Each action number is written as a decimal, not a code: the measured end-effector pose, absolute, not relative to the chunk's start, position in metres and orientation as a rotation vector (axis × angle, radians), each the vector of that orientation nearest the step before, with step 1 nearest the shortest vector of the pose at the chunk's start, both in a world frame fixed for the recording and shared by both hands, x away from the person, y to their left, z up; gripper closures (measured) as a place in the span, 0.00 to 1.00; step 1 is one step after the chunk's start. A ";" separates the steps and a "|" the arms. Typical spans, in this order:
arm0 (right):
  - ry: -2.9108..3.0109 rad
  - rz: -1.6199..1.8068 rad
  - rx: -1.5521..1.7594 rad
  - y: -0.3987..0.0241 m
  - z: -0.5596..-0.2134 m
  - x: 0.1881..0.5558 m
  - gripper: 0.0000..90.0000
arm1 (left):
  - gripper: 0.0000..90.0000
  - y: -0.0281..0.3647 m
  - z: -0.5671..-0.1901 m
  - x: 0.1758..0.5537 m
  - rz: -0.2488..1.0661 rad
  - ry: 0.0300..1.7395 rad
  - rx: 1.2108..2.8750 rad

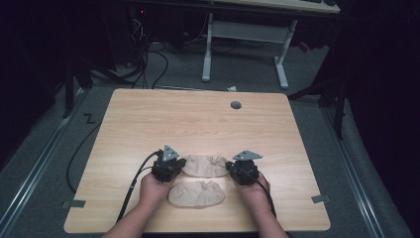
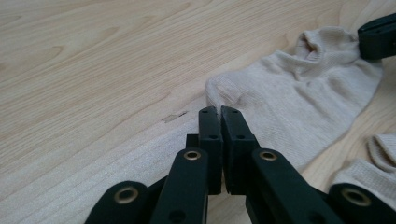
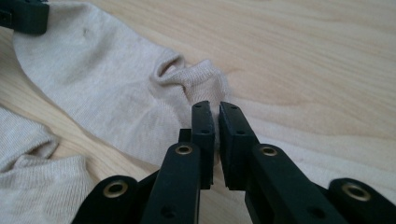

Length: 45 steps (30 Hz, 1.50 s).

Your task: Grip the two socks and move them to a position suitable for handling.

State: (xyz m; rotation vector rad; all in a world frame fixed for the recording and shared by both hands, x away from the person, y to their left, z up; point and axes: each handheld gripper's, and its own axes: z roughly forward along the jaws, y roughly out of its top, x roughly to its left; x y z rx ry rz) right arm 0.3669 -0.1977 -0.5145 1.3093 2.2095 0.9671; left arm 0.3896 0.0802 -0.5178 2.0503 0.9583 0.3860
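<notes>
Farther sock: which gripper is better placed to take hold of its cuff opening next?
Right. In the right gripper view, the right gripper has its jaw tips just at the puckered cuff of the farther sock. The left gripper sits at the opposite, closed toe end.

No readable text anywhere.

Nothing on the bench (image 1: 198,119), the two beige socks (image 1: 204,165) or either gripper's black jaws is showing a letter, number, brand or label; a small dark mark on the wood (image 2: 173,116) is possibly a scratch, too faint to be reading as a sign.
</notes>
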 end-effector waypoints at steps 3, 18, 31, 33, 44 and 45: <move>2.195 0.989 1.291 -0.196 -0.512 0.367 0.95 | 0.98 0.080 -0.517 0.390 0.389 0.970 2.037; 2.174 1.074 1.239 -0.194 -0.498 0.351 0.95 | 0.98 0.088 -0.493 0.365 0.414 0.930 2.035; 2.161 1.086 1.196 -0.182 -0.491 0.346 0.95 | 0.98 0.102 -0.488 0.364 0.413 0.940 1.990; 2.159 1.090 1.193 -0.182 -0.490 0.344 0.95 | 0.98 0.103 -0.486 0.362 0.414 0.930 1.989; 2.143 1.104 1.098 -0.183 -0.477 0.319 0.95 | 0.98 0.112 -0.480 0.337 0.400 0.892 2.038; 2.143 1.104 1.098 -0.183 -0.477 0.319 0.95 | 0.98 0.113 -0.479 0.335 0.402 0.883 2.046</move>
